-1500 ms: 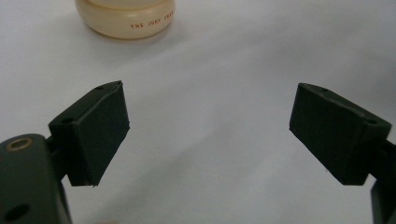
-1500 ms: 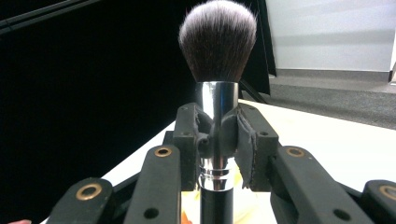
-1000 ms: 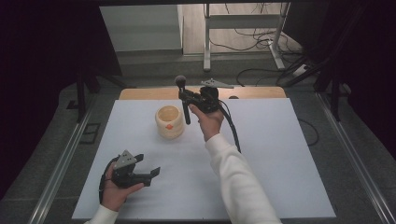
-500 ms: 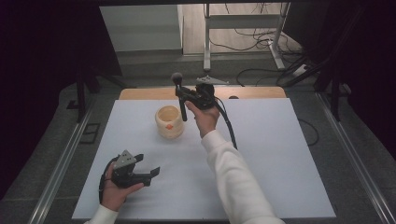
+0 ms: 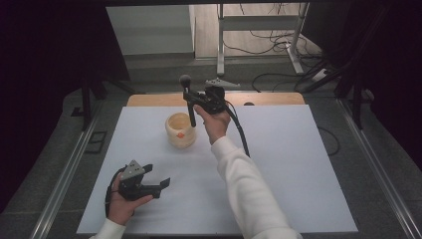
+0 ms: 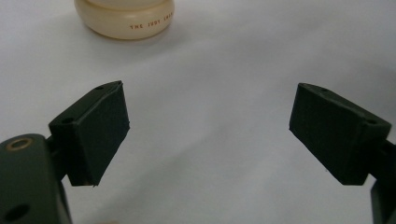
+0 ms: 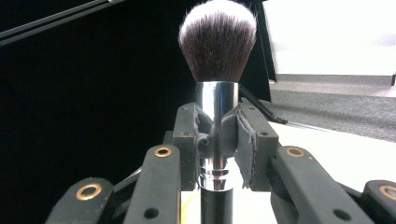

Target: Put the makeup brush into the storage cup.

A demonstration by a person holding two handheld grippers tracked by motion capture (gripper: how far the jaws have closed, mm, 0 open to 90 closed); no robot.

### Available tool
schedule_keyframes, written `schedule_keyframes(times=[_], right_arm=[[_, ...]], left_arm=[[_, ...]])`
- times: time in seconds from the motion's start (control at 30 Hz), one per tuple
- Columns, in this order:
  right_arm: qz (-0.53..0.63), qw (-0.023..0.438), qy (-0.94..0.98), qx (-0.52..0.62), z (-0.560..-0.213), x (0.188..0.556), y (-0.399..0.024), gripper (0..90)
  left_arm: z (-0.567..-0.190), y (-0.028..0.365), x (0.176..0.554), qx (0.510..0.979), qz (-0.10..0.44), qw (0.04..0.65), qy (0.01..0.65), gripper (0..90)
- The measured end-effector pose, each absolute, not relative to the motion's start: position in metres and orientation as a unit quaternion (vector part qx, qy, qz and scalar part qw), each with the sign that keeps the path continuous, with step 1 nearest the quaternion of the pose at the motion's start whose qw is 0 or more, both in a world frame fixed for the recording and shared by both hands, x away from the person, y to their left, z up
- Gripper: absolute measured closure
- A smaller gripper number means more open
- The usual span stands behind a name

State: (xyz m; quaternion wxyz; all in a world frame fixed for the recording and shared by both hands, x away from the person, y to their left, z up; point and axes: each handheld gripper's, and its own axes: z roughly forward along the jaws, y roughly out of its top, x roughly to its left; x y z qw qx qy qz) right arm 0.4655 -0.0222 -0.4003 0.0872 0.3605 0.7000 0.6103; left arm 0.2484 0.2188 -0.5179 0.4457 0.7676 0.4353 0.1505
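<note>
cream jar stands just beside the clamped brush.

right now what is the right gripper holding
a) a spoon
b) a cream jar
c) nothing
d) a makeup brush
d: in the right gripper view the right gripper is clamped on the shiny metal ferrule of a makeup brush, bristles up, while the cream jar stands apart on the table.
</note>
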Motion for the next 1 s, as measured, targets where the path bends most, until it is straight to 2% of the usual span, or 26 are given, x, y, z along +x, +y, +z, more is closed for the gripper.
schedule_keyframes(times=[1.0], right_arm=[[0.622, 0.078, 0.679, 0.381, -0.412, 0.488, -0.005, 71.2]], left_arm=[[-0.518, 0.22, 0.248, 0.766, 0.149, 0.447, 0.437, 12.8]])
